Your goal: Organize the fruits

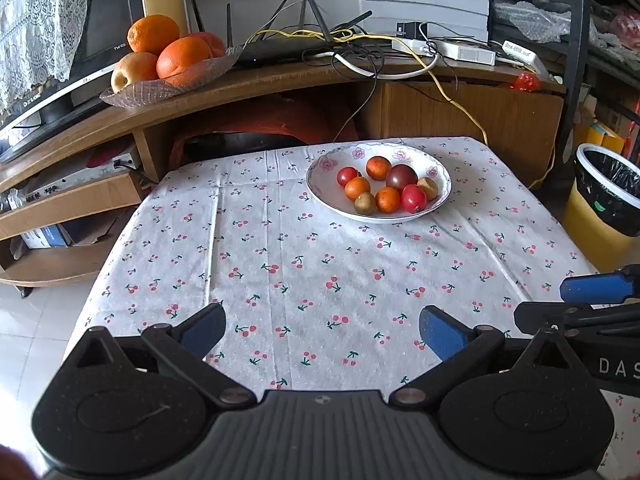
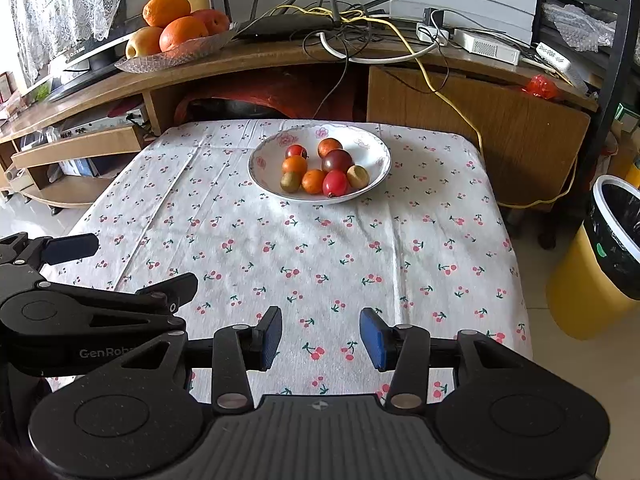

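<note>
The left gripper hung over the near edge of the cherry-print tablecloth, its blue pads spread wide with nothing between them. The right gripper was parted too, more narrowly, and also empty. Each view caught the other tool (the right wrist view showed the left one at 9 o'clock; the left wrist view showed the right one at 3 o'clock). The floral bowl sat toward 12 o'clock on the cloth, well apart from both grippers, holding 8 small fruits: red, orange, dark purple and brownish-green. Bare cloth lay between. Behind, at 11 o'clock, a glass dish of oranges stood on the wooden shelf beside tangled cables. A yellow bin stood at 3 o'clock.
</note>
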`<state>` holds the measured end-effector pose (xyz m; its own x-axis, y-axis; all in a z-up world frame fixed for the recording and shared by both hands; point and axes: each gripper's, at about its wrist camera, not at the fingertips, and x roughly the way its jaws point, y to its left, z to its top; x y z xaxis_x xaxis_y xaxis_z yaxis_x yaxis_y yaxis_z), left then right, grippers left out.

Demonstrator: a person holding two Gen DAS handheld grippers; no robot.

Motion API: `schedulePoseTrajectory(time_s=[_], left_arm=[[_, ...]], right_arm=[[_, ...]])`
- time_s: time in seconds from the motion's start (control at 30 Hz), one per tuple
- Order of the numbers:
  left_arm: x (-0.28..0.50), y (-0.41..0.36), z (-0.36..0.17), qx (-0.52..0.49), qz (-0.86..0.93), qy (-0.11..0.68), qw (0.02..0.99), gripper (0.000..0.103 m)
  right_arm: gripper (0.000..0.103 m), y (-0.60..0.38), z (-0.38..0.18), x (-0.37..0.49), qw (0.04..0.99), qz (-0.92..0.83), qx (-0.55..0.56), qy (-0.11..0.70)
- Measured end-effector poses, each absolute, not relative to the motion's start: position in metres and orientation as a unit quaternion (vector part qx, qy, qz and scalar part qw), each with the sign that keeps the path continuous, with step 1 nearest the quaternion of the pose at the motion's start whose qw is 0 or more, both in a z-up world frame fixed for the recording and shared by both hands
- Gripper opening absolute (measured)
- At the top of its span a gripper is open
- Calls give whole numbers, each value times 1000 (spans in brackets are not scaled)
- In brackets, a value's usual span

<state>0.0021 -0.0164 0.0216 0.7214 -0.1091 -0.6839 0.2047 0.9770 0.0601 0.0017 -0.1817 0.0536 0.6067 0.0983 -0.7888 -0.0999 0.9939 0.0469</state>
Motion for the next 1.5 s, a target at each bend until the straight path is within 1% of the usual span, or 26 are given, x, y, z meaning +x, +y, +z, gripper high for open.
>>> schedulePoseTrajectory(time_s=[0.23, 0.47, 0.83, 1.5], left_arm=[[-2, -16, 22, 71, -84, 357, 928, 103], [-7, -16, 25, 78, -82, 350, 930, 103], [-11, -19, 24, 97, -84, 346, 929, 103], [-12, -17, 24, 92, -83, 350, 929, 103]], right_arm=[[40, -182, 54, -2, 896, 55, 0, 440], [44, -182, 55, -5, 897, 54, -1, 438], [44, -182, 57, -7, 899, 54, -1, 434], [44, -180, 57, -9, 899, 56, -3, 434]])
